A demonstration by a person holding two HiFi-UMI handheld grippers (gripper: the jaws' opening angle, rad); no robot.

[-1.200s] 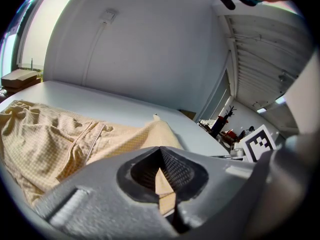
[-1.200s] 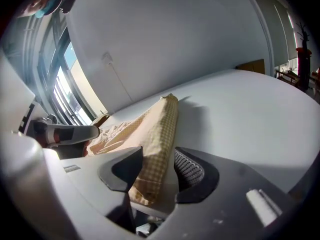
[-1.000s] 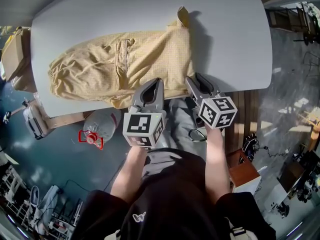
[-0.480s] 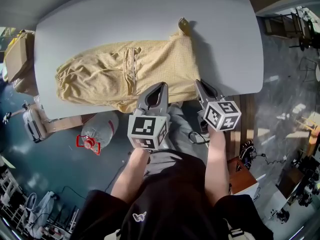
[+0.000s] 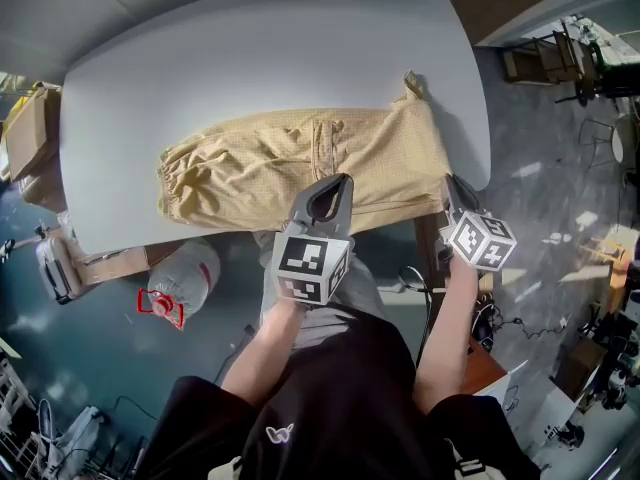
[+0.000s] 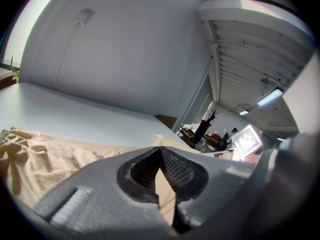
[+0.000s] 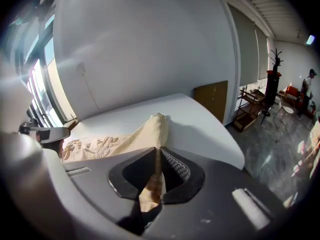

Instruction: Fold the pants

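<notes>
Tan cloth, head view: the pants (image 5: 300, 163) lie spread on the grey table (image 5: 250, 48) close to its near edge. Their long axis runs left to right along that edge. The gathered end is toward the table's left, and a raised corner of cloth sits near its right side.
Left gripper, head view: the left gripper (image 5: 338, 183) is at the table's near edge, about midway along the garment, with its tips on the near hem.
Right gripper, head view: the right gripper (image 5: 452, 183) is by the table's near right corner, at the right end of that same hem.
Left gripper view: the jaws are clenched, with a strip of tan cloth pinched between the pads. The rest of the pants (image 6: 45, 159) spread off to the left over the table top.
Right gripper view: the jaws have just been closing and now grasp a fold of tan cloth. The cloth (image 7: 135, 134) rises tautly from the pads toward a peaked corner above the table top.
Relation that matters: the garment lies ahead of both claws, toward the table's far side, with its long axis crosswise to the way they point. The right hand is nearer the end of the pants; the left is nearer the middle.
Step, judged: both hands look set to carry the near hem up and over toward the far side.
Risk, judged: an uneven lift would skew the fold.
</notes>
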